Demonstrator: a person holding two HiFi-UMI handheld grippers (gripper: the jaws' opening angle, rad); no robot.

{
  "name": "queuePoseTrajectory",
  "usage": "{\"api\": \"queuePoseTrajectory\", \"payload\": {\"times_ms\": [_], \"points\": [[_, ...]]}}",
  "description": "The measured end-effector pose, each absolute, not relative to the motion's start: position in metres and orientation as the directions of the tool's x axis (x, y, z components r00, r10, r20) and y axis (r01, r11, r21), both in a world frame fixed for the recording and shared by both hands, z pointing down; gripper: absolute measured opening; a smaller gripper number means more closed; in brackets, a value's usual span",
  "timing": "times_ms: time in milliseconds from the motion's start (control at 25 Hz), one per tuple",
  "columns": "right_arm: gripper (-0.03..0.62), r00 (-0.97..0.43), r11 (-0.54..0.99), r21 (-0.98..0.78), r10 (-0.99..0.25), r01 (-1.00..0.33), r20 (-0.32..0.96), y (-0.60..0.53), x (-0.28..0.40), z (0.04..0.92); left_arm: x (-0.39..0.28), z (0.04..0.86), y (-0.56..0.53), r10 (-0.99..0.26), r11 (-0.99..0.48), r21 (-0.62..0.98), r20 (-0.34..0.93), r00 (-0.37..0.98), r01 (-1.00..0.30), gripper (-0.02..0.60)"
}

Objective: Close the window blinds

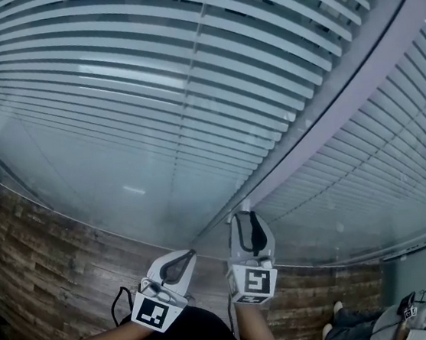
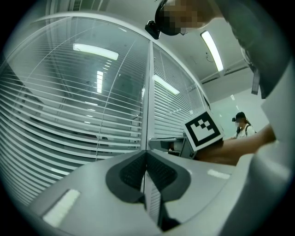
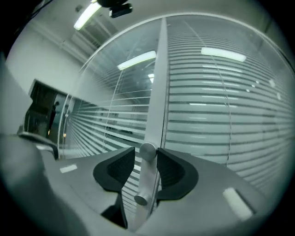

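Slats of the window blinds (image 1: 147,73) fill both glass panes ahead of the two tools, with thin dark gaps showing between them. A pale upright frame post (image 3: 156,92) divides the panes, straight beyond the right tool (image 3: 145,150). That tool points about level at the post, its jaws spread, and a silver knob (image 3: 147,151) stands between the pads. The knob sits just beside the right-hand pad, with a narrow gap on the other side, and its stem runs down toward the tool's body. Just left of it in the head view, the left tool (image 2: 146,156) points slightly upward at the left pane. Its jaws are pressed together at the tips, and nothing can be made out between them. Far off to the right of the tools stands a person (image 2: 242,124).
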State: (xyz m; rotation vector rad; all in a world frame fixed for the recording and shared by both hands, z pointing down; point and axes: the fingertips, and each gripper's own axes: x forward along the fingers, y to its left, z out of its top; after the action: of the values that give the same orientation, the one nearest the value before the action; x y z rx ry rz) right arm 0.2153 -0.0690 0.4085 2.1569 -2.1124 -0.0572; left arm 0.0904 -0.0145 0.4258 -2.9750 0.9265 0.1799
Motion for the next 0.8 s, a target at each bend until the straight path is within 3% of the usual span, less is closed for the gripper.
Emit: {"api": "queuePoseTrajectory", "payload": {"times_ms": [120, 360, 800], "points": [[0.152, 0.053, -0.054, -0.031, -0.998, -0.998, 0.039, -0.068, 0.219, 0.409, 0.088, 0.426, -0.012, -0.565, -0.823, 0.022, -0.12, 0.816, -0.567, -0.002], [0.133, 0.09, -0.094, -0.094, -0.995, -0.991, 0.042, -0.072, 0.223, 0.406, 0.082, 0.428, -0.009, -0.57, -0.82, 0.024, -0.11, 0.814, -0.572, -0.002], [0.127, 0.067, -0.061, 0.07, -0.994, -0.996, 0.087, -0.074, 0.22, 0.406, 0.077, 0.429, -0.003, -0.574, -0.818, 0.031, -0.108, 0.812, -0.574, -0.002]]}}
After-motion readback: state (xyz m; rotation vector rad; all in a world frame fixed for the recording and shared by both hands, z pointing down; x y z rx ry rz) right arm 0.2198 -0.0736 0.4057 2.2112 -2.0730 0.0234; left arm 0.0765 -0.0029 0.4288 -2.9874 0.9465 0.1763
